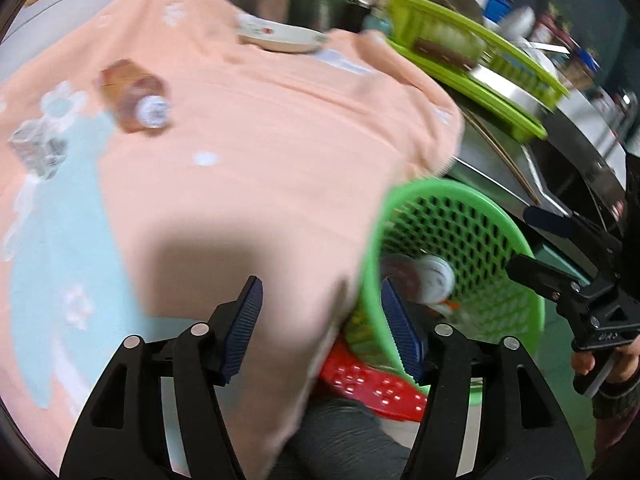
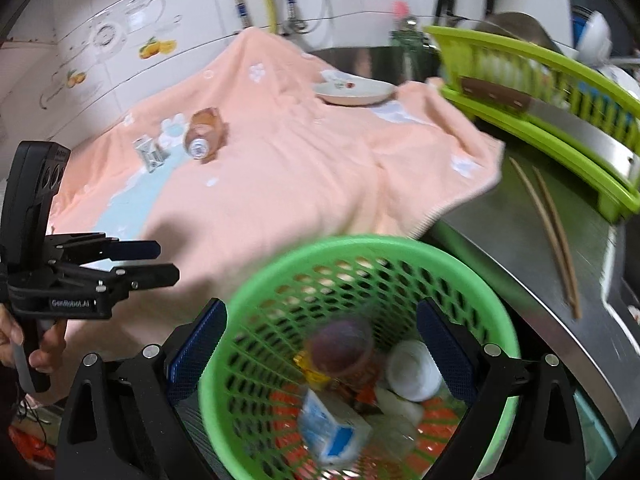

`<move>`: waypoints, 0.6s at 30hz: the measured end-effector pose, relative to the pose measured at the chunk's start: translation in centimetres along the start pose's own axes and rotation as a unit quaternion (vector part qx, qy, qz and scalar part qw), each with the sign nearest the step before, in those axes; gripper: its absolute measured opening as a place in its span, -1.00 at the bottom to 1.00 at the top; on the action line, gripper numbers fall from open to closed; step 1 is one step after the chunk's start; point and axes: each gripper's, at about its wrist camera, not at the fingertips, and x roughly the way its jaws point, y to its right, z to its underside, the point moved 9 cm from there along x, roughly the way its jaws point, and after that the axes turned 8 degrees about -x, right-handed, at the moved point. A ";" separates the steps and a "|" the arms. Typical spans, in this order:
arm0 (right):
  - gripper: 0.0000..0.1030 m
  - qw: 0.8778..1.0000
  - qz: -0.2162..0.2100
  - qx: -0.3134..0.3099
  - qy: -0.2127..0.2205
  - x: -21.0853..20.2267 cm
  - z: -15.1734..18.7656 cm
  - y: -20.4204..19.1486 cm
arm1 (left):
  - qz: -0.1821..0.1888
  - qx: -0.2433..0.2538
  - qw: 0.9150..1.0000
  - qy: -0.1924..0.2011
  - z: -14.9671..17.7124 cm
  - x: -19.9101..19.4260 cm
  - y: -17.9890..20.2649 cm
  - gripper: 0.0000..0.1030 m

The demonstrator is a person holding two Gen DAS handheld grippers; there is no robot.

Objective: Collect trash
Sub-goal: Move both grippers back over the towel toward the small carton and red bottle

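Your left hand-held gripper (image 1: 322, 328) has its jaws parted with nothing between them, and your right hand-held gripper (image 2: 322, 354) is spread wide over the green basket (image 2: 280, 264), also empty. Judging by this, you are between pickups: next reach toward the bottle (image 1: 136, 98) and crumpled wrapper (image 1: 36, 152) at upper left on the tabletop's peach towel (image 1: 260, 140).

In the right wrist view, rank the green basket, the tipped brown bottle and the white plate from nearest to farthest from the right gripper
From the right gripper:
1. Green basket, between the open fingers, already holding trash.
2. Brown bottle, lying on the peach cloth, up and left.
3. White plate, at the cloth's far edge.
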 end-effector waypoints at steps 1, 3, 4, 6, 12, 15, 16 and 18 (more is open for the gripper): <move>0.79 1.000 -0.006 -0.004 0.000 0.4 -0.6 -0.6 | -0.005 -0.006 1.000 0.003 -0.3 -0.3 -0.8 0.22; 0.79 1.000 -0.018 -0.009 -0.001 1.2 -1.6 -1.8 | -0.019 -0.024 0.999 0.012 -1.1 -1.0 -3.1 0.25; 0.79 1.000 -0.023 -0.014 -0.002 1.7 -2.3 -2.4 | -0.025 -0.032 0.999 0.016 -1.4 -1.3 -4.1 0.27; 0.79 0.999 -0.032 -0.023 -0.002 2.5 -3.4 -3.5 | -0.038 -0.048 0.998 0.024 -2.2 -2.1 -6.5 0.27; 0.79 0.997 -0.058 -0.046 -0.004 5.4 -7.1 -6.8 | -0.067 -0.091 0.993 0.038 -4.0 -3.5 -12.0 0.32; 0.79 0.996 -0.064 -0.060 -0.006 6.7 -8.9 -8.2 | -0.078 -0.111 0.990 0.041 -4.9 -4.1 -14.6 0.33; 0.79 0.996 -0.067 -0.064 -0.007 7.2 -9.6 -8.7 | -0.080 -0.116 0.989 0.042 -5.2 -4.4 -15.4 0.35; 0.79 0.995 -0.073 -0.071 -0.007 8.3 -11.0 -9.6 | -0.087 -0.129 0.987 0.046 -6.1 -4.9 -17.1 0.37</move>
